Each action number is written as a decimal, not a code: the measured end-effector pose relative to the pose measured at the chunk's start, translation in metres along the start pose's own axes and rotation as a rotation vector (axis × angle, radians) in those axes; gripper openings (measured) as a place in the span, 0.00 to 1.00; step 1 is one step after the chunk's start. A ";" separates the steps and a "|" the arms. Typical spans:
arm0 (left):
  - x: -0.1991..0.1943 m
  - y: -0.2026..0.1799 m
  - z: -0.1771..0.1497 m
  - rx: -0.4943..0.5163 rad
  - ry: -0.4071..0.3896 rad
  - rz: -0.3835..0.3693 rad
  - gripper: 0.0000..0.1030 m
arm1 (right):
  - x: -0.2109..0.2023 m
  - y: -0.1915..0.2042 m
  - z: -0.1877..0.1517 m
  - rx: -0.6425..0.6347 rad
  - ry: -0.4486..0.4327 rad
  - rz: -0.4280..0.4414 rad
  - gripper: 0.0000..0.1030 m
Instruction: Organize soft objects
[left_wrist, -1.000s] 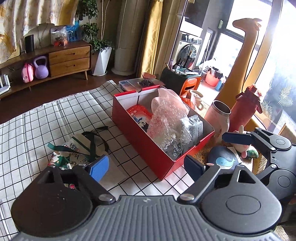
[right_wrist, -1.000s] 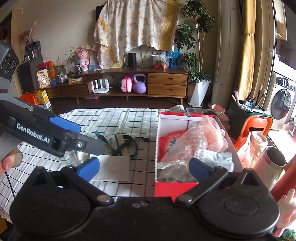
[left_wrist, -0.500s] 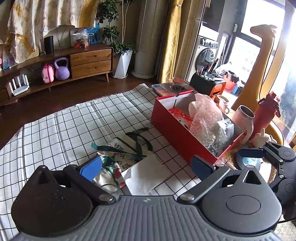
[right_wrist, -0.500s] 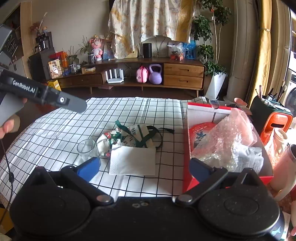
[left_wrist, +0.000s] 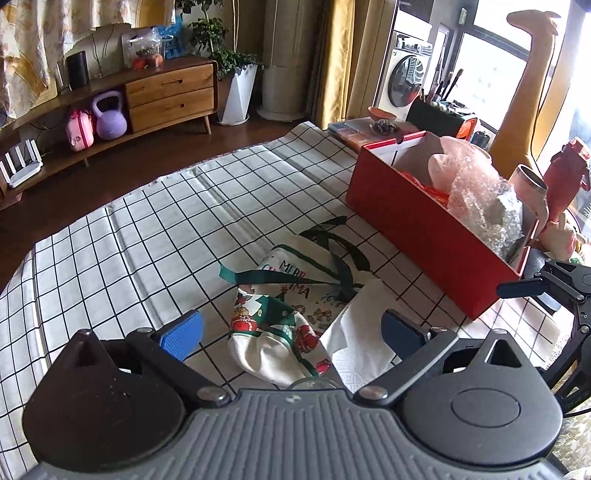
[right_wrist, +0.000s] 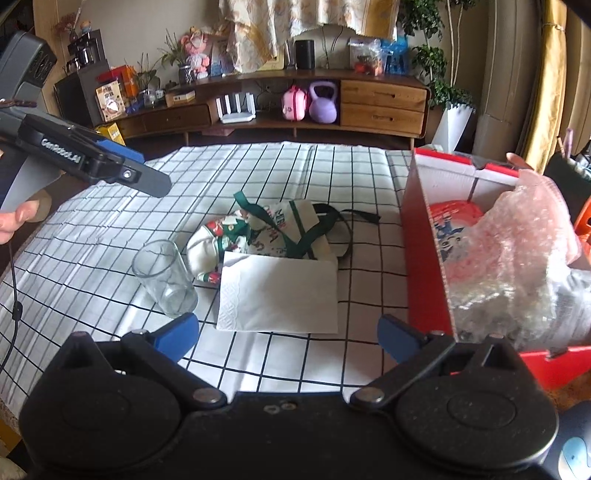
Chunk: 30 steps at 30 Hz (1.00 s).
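Note:
A white paper napkin (right_wrist: 280, 291) lies on the checked tablecloth, overlapping a Christmas-print tote bag (right_wrist: 291, 229) with green straps. A bunched Christmas-print cloth (left_wrist: 273, 332) sits beside the bag. My left gripper (left_wrist: 291, 332) hangs wide open just above this cloth, with nothing pressed between its pads. My right gripper (right_wrist: 288, 334) is also open, hovering over the napkin's near edge. At the right stands a red box (right_wrist: 424, 240) holding bubble wrap (right_wrist: 517, 251) and a red-and-white packet.
An empty drinking glass (right_wrist: 162, 273) stands just left of the napkin and touches the bunched cloth. The left gripper's finger (right_wrist: 147, 181) reaches in from the upper left. Bottles, a mug and plush toys crowd the space behind the red box (left_wrist: 424, 221).
The left gripper swung left from the red box to above the Christmas cloth and sank, its jaws spreading slightly. The right gripper dropped and closed in on the napkin.

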<state>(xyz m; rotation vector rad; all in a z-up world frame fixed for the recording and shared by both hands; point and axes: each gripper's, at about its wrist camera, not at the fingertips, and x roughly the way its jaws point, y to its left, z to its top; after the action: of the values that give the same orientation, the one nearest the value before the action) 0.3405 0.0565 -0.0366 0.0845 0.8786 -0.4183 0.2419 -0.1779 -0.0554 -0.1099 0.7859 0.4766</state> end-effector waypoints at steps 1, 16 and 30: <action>0.009 0.004 0.000 -0.001 0.008 0.002 1.00 | 0.007 0.000 0.000 -0.007 0.008 0.001 1.00; 0.120 0.038 0.004 0.017 0.120 -0.023 1.00 | 0.110 0.003 0.011 -0.091 0.111 0.020 1.00; 0.150 0.024 -0.002 0.068 0.152 -0.126 0.99 | 0.148 0.000 0.011 -0.078 0.138 0.006 0.98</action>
<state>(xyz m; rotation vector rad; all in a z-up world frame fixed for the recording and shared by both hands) 0.4327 0.0305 -0.1551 0.1255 1.0231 -0.5651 0.3388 -0.1201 -0.1512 -0.2148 0.9031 0.5097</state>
